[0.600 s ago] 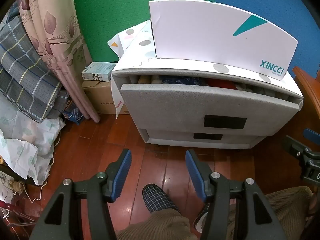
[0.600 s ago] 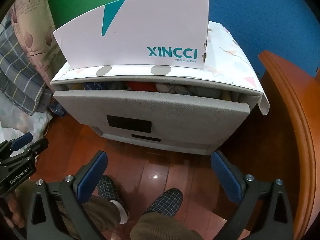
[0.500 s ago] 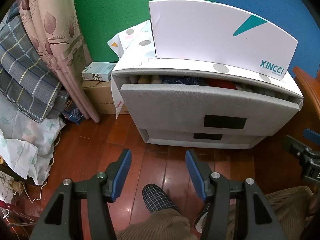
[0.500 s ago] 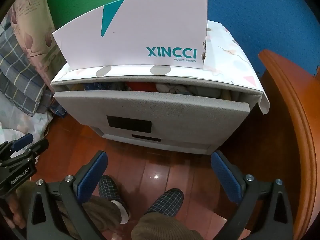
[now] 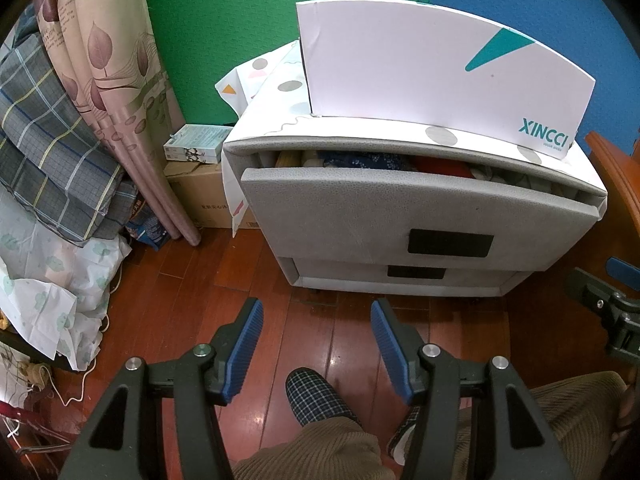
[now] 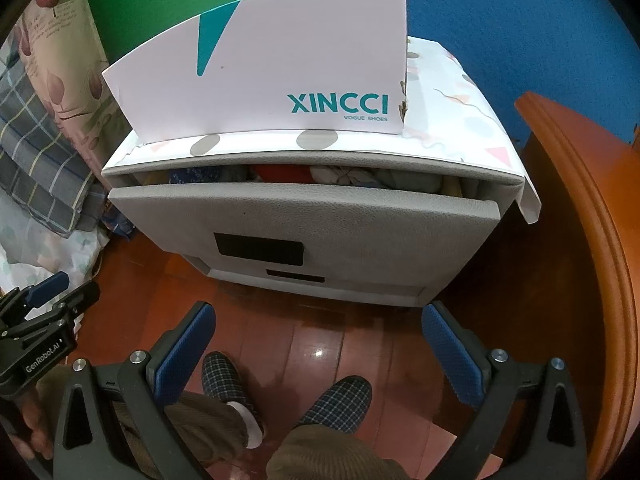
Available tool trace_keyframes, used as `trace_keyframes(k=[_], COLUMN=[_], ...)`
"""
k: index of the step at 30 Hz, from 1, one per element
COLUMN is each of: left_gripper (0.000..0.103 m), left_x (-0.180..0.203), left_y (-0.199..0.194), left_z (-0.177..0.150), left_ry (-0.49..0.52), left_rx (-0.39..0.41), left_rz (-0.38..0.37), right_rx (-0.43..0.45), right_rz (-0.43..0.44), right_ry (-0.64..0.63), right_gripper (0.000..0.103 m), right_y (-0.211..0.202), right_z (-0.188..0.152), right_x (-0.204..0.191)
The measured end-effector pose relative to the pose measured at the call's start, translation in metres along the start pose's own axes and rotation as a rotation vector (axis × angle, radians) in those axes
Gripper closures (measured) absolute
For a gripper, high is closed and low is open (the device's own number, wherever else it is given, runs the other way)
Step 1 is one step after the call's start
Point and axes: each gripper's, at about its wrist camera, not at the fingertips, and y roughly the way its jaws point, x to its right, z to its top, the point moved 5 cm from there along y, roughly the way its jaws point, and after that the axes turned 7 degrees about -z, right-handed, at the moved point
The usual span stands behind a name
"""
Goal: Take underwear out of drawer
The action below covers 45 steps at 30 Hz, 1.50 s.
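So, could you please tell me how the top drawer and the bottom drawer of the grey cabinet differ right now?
The top drawer is pulled partly out; the bottom drawer sits shut. The top drawer shows folded clothes inside; the bottom drawer's contents are hidden. The top drawer's front looks taller. Both are grey, each with a black rectangular handle recess.

Grey drawer (image 5: 420, 216) ajar, underwear (image 5: 440, 168) inside (bunched)

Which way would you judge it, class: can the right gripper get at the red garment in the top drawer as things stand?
Probably not yet: the right gripper is open, but the top drawer shows only a narrow gap over the red garment.
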Motion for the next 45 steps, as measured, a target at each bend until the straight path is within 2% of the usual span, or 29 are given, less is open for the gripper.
trace_keyframes(k=[28,31,34,41,45], left_gripper=[0.045,0.045,0.045,0.045,0.037], left_x=[-0.001,-0.003,-0.008,-0.022,-0.027], left_y=[-0.001,-0.002,-0.002,0.014,0.03], left_z=[-0.001,0.001,0.004,0.018,0.031], left_ry=[-0.005,-0.023,-0.066,-0.27,-0.343], left_rx=[0.0,-0.001,-0.004,-0.049,-0.073], left_rz=[-0.014,-0.049,-0.095,-0.292,-0.346], right_rx=[0.006,0.033,0.047,0.037,0.034], right_rz=[0.003,0.04,0.029,0.033,0.043], right_ry=[0.011,0.038,0.035,0.041,0.05], right_gripper=[0.001,0.001,0.001,0.001,0.001], right_y=[0.002,0.001,0.001,0.003,0.003], right_z=[0.001,0.003,0.003,0.003,0.002], right_x=[0.002,0.003,0.007,0.013,0.015])
